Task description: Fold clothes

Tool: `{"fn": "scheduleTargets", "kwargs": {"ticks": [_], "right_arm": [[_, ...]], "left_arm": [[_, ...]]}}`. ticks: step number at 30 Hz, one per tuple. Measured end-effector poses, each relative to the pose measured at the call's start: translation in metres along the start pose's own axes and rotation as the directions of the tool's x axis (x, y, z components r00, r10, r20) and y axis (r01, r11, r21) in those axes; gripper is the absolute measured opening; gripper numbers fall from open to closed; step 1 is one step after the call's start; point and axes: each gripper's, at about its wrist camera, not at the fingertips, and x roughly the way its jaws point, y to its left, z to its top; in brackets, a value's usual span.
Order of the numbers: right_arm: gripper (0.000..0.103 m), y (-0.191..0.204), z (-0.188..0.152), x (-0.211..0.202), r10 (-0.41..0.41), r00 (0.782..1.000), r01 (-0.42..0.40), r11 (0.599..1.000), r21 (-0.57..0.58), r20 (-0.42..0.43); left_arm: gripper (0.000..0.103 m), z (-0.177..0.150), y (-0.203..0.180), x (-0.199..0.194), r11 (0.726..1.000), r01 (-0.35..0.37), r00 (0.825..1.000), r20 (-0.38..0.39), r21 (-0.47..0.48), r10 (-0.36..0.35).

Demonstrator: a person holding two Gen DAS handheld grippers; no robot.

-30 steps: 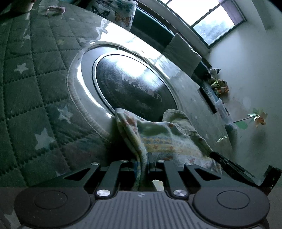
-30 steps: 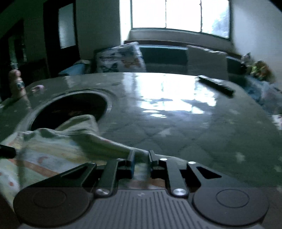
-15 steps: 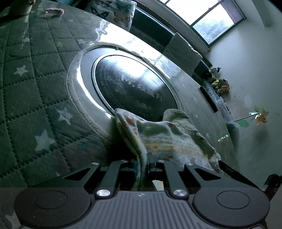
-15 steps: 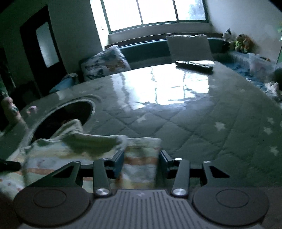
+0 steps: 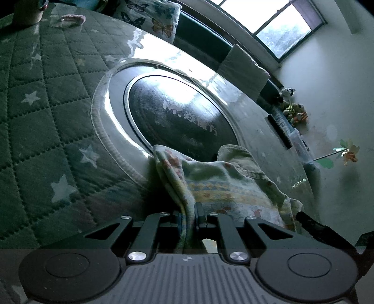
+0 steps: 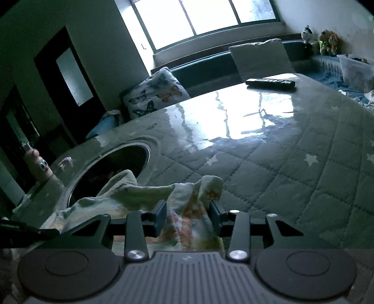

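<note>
The patterned garment (image 5: 224,184) (image 6: 187,205) lies bunched on the quilted green star-print cover (image 5: 42,131) (image 6: 292,177) of the tabletop, one part draped over the rim of the round dark inset (image 5: 180,117) (image 6: 112,166). Its cloth is pale with coloured bands and small prints. The left hand-held gripper (image 5: 188,216) is clamped on a folded edge of the garment, the fabric pinched thin between its two fingers. The right hand-held gripper (image 6: 188,210) has its fingers spread apart, with a raised fold of the garment standing between them; the cloth touches the right finger, and no squeeze shows. Farther off on the tabletop, a black remote control (image 6: 270,83) (image 5: 279,132) lies in the window glare. Beyond the table edge sit a butterfly-print cushion (image 6: 156,95) (image 5: 152,16) and a plain pale cushion (image 6: 259,58) (image 5: 243,67) under the window (image 6: 201,18)
</note>
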Motion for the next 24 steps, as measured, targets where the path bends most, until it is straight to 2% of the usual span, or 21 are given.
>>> {"fn": "scheduleTargets", "kwargs": {"ticks": [6, 12, 15, 18, 20, 24], "right_arm": [[0.045, -0.002, -0.005, 0.009, -0.057, 0.998, 0.057, 0.998, -0.028, -0.008], [0.043, 0.004, -0.008, 0.013, 0.015, 1.000, -0.015, 1.000, -0.016, -0.013], [0.042, 0.004, -0.008, 0.012, 0.024, 1.000, -0.024, 1.000, -0.003, -0.012], [0.038, 0.003, -0.008, 0.011, 0.025, 1.000, -0.025, 1.000, 0.002, -0.013], [0.036, 0.007, -0.010, 0.014, -0.011, 1.000, 0.010, 0.999, -0.041, -0.015], [0.017, 0.022, -0.013, 0.018, -0.047, 0.999, 0.046, 0.992, -0.120, -0.011]], "left_arm": [[0.012, 0.000, 0.001, 0.000, 1.000, 0.004, 1.000, 0.000, 0.002, -0.004], [0.012, 0.001, 0.001, 0.000, 1.000, 0.004, 1.000, -0.001, 0.005, -0.004], [0.012, 0.000, 0.001, 0.000, 1.000, 0.004, 1.000, -0.001, 0.006, -0.004], [0.012, 0.000, 0.001, 0.000, 1.000, 0.005, 1.000, -0.001, 0.011, -0.005], [0.012, 0.000, 0.000, 0.000, 1.000, 0.003, 1.000, 0.001, 0.011, -0.003], [0.011, 0.000, -0.004, -0.001, 0.999, -0.017, 1.000, 0.009, 0.027, 0.017]]}}
